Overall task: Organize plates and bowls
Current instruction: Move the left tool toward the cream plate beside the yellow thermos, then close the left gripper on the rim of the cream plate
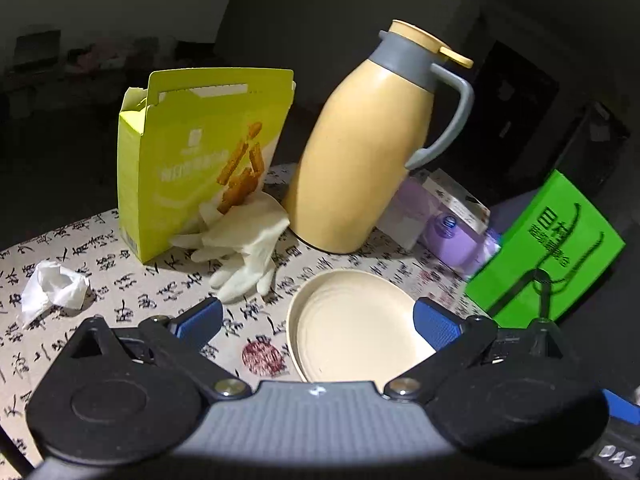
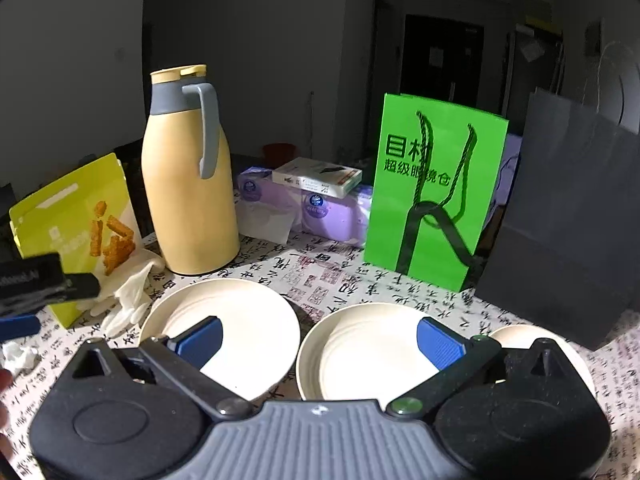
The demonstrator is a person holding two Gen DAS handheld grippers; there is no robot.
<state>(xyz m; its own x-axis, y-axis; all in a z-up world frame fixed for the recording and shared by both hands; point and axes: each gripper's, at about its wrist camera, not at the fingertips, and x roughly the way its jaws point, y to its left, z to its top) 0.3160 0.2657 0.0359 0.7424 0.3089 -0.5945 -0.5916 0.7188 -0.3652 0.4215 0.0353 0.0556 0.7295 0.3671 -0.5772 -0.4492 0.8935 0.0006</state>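
The left hand-held gripper is hanging low over the desk with its blue pads spread wide and nothing between them. A cream plate is lying flat on the desk between the pads, nearer the right pad, which is overlapping its rim at 3 o'clock; whether they are touching cannot be told. At 12 o'clock from the plate a yellow jug with a grey handle is standing upright. A pair of white gloves is lying at 10 o'clock from the plate, against the foot of a yellow-green snack box. A crumpled tissue is sitting at the desk's 9 o'clock side, and a green paper bag is showing at 3 o'clock.

The right hand-held gripper is also standing wide open and holding nothing. Its view is showing two plates side by side: the left plate under the left pad and the right plate reaching under the right pad. A bowl is peeking out at 3 o'clock of the right plate, mostly hidden by the gripper. A dark paper bag is standing at 2 o'clock, just beside the green one.
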